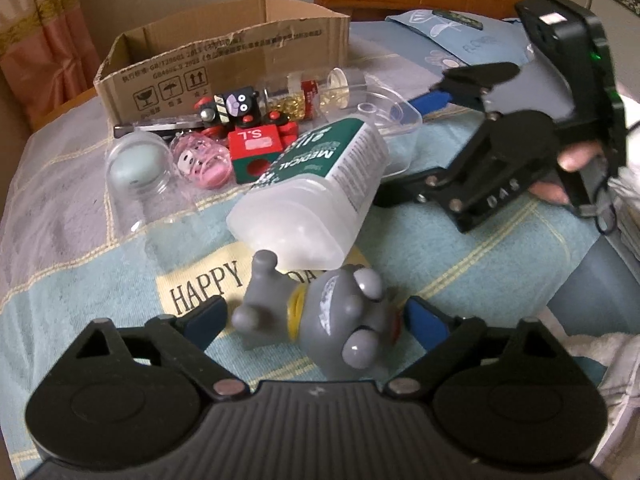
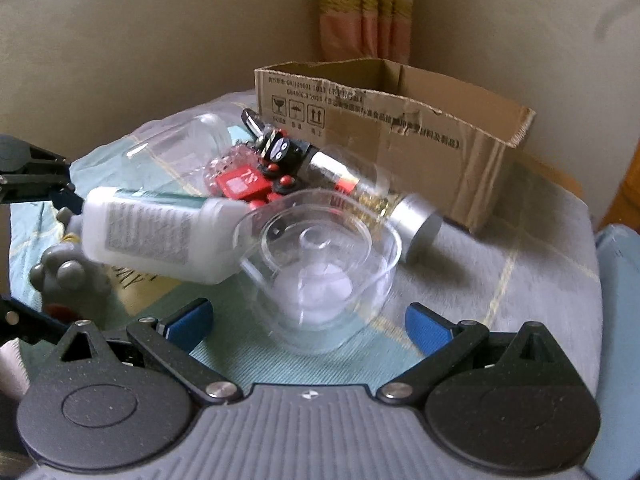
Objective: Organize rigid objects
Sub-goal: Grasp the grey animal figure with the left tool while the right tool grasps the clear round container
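Note:
A grey toy figure (image 1: 328,320) lies on its side on the checked blanket, between the blue pads of my left gripper (image 1: 316,316). The jaws stand wide and a thin gap shows on each side of the toy. My right gripper (image 2: 308,322) is open around a clear plastic container (image 2: 324,276) without touching it. In the left wrist view the right gripper (image 1: 416,144) reaches in from the right toward that container (image 1: 396,120). A white medical bottle (image 1: 316,184) with a green label lies tipped between the toy and the container. The open cardboard box (image 1: 224,60) stands behind the pile.
A red cube (image 1: 254,148), a black toy (image 1: 236,106), a pink item (image 1: 200,160), a clear jar (image 1: 140,172) and a capsule bottle (image 2: 376,196) crowd the blanket before the box. White cloth (image 1: 600,344) lies at the right; a blue pillow (image 1: 460,36) lies behind.

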Available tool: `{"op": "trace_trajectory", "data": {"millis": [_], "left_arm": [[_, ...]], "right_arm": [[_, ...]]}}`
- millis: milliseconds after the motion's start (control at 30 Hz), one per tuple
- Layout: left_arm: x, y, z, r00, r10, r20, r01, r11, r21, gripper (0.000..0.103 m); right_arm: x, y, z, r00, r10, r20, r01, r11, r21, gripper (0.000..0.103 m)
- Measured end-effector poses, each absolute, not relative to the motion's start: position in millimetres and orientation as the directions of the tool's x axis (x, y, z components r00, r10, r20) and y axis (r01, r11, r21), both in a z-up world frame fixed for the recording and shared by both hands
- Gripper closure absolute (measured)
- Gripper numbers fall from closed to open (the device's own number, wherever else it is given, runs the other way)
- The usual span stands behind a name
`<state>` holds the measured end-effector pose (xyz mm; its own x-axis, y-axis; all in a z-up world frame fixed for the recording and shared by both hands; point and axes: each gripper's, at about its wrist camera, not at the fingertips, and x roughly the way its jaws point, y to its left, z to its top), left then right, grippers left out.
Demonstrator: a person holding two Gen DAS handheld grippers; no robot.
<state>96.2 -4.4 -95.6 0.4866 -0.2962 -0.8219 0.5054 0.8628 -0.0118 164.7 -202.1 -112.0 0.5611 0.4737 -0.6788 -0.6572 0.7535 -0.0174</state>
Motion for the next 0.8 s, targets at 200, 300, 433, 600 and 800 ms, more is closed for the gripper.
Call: {"op": "trace_trajectory", "data": {"millis": [200,300,433,600,800], "left_arm": [[96,-6,-95,0.485,-0.289,-0.825,0.497,0.868,-0.011,0.008],[95,-6,-95,0.485,-0.288,-0.826,0.496,0.868,-0.011,0.008],[94,-5,-95,0.480,-0.286,-0.829,0.500,0.866,-0.010,0.008],[93,-3,-94,0.473,-0.292,-0.831,0.513,0.859,-0.009,0.011],[92,-3,-90,0.473,-0.296,-0.830,0.520,0.854,-0.009,0.025]], "right_arm": [[183,-197,-111,0.526,0.503,-0.686,-0.705,0.709,-0.021,0.000],[182,-192,-109,0.508,0.505,-0.698,-0.731,0.682,-0.039,0.000],[174,-188,-105,0.448,0.513,-0.732,-0.784,0.620,-0.046,0.000],[167,-189,-101,0.436,0.509,-0.742,-0.818,0.567,-0.092,0.000],[180,-181,-102,0.472,0.500,-0.726,-0.814,0.563,-0.141,0.006]]}}
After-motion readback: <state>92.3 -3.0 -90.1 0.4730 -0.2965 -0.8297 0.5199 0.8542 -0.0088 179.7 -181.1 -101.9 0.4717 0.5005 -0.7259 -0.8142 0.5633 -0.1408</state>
